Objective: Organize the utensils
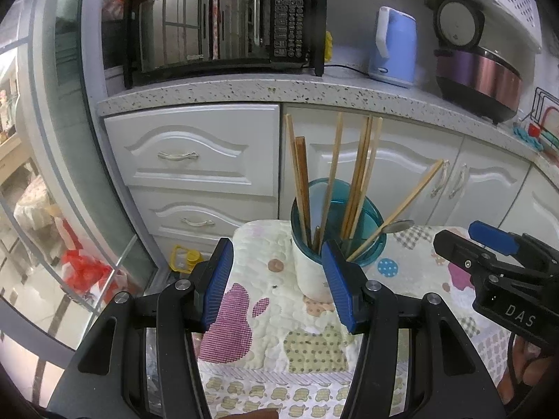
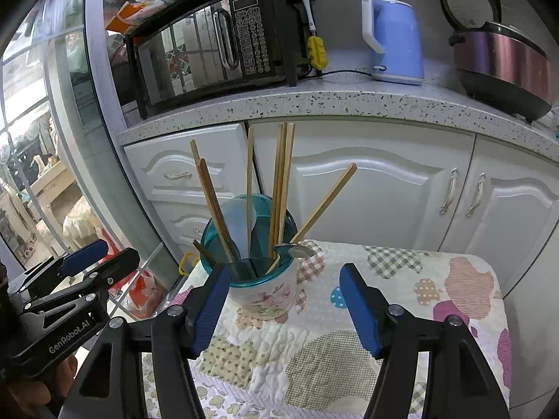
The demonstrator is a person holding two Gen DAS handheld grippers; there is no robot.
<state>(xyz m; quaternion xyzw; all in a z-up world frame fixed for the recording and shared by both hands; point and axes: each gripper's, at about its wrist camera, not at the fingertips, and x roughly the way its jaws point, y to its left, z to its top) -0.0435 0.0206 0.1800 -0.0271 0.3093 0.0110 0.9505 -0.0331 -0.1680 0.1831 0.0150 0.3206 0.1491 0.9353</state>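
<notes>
A home kitchen: microwave (image 1: 216, 21), blue kettle (image 1: 393, 47) and rice cooker (image 1: 478, 76) on a speckled counter (image 1: 279, 92)

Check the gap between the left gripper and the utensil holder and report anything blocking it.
Nothing visible blocks it. The left gripper is open, and only bare quilted cloth lies before the utensil holder, which stands just beyond its right finger.

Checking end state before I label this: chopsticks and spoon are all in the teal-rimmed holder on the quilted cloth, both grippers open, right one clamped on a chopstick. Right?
Not quite: the right gripper holds nothing. The right wrist view shows its jaws spread wide over bare quilted cloth. The rest stands: chopsticks and spoon sit in the holder, and the left gripper is open too.
</notes>
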